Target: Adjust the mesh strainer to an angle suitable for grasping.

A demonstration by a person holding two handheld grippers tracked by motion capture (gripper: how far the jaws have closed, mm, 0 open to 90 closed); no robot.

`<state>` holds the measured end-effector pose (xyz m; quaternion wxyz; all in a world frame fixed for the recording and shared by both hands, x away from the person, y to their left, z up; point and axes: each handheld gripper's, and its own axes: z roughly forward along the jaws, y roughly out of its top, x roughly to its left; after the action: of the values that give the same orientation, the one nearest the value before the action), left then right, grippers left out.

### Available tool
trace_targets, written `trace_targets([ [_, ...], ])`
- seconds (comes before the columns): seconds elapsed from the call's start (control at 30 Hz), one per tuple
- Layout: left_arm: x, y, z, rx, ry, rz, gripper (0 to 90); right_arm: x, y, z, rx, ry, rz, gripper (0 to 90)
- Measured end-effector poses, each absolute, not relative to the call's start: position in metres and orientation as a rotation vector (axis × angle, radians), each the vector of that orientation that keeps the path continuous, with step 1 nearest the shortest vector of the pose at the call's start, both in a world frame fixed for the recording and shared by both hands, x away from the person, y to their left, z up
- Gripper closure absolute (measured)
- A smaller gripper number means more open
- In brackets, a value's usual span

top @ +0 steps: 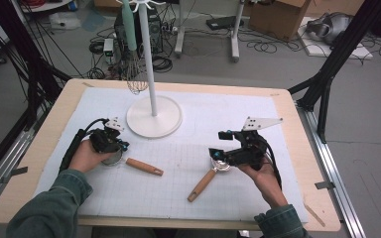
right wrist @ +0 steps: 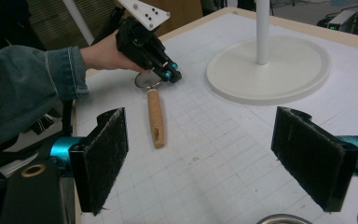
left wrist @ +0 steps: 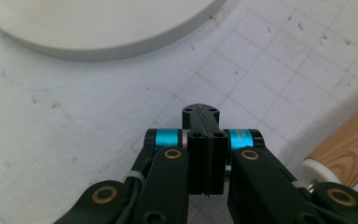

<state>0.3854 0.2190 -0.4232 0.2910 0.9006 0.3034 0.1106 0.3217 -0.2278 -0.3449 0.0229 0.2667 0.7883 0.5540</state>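
High view: left tongs (top: 120,147) shut over strainer (top: 138,164) — handle points right; right tongs (top: 217,153) wide.

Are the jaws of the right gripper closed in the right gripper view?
No, the right gripper has its two black jaws standing wide apart, with bare white mat between them.

Wooden table (top: 39,163) topped with white gridded mat (top: 228,114). On the mat: round white stand base (top: 154,119), two wooden-handled strainers (top: 144,166) (top: 206,181), well apart.
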Motion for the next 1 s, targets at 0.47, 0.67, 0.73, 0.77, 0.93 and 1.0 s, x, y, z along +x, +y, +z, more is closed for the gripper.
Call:
trace_targets([
  [0.47, 0.351, 0.239, -0.427, 2.374, 0.784, 0.294, 89.5, 0.322, -0.218, -0.347, 0.808, 2.459, 1.698, 17.6],
  [0.67, 0.337, 0.243, -0.425, 2.371, 0.76, 0.295, 89.5, 0.323, -0.215, -0.347, 0.803, 2.469, 1.694, 17.7],
  [0.73, 0.334, 0.244, -0.424, 2.376, 0.752, 0.3, 89.5, 0.323, -0.214, -0.348, 0.811, 2.472, 1.69, 17.7],
  [0.77, 0.332, 0.244, -0.424, 2.381, 0.744, 0.299, 89.5, 0.323, -0.214, -0.348, 0.811, 2.473, 1.688, 17.7],
  [0.93, 0.326, 0.245, -0.425, 2.384, 0.734, 0.291, 89.5, 0.323, -0.214, -0.348, 0.809, 2.476, 1.687, 17.7],
  [1.0, 0.326, 0.245, -0.425, 2.38, 0.731, 0.288, 89.5, 0.323, -0.214, -0.348, 0.816, 2.476, 1.685, 17.7],
])
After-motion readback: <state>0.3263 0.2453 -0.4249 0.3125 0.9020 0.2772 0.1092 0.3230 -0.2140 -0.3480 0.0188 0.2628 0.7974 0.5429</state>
